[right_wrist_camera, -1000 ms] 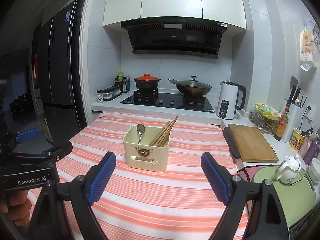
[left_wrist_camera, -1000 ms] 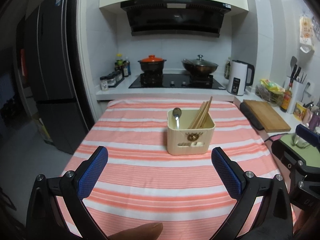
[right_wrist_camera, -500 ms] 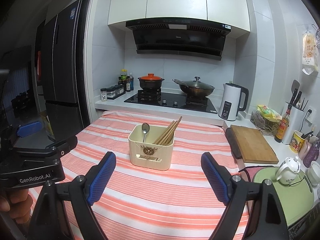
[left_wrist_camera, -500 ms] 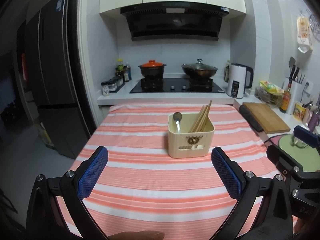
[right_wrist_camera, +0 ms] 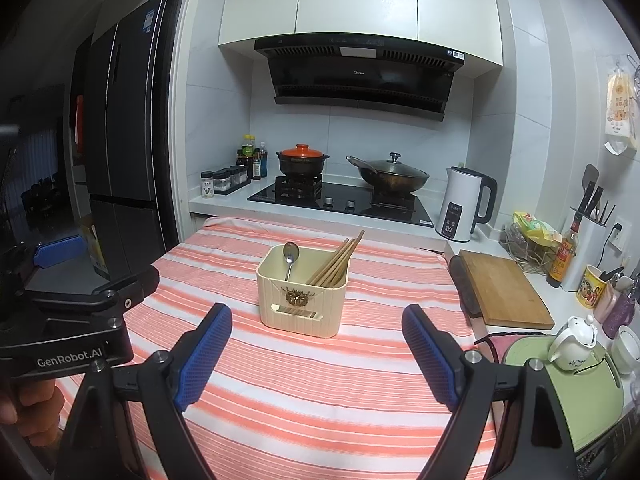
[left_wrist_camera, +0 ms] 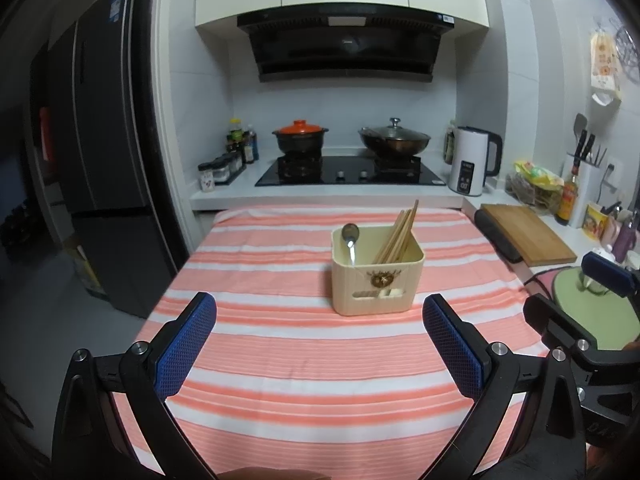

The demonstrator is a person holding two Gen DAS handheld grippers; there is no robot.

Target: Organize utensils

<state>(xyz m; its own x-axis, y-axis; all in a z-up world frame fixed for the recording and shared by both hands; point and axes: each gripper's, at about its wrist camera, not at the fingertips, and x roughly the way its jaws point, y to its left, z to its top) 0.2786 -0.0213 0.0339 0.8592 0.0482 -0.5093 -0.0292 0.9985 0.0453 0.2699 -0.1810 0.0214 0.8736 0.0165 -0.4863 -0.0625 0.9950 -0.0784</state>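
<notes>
A: Where are the utensils?

B: A spoon and chopsticks stand in the cream holder mid-table; nothing lies loose beside it

A: And the tools?

B: Left hand-held gripper and right hand-held gripper both hang spread wide, empty, nearer than the holder. I'd keep them clear of it

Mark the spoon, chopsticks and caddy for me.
spoon (right_wrist_camera: 291,252), right wrist view, on the bowl.
chopsticks (right_wrist_camera: 338,262), right wrist view, mid-shaft above the rim.
caddy (left_wrist_camera: 376,292), left wrist view, front wall.
</notes>
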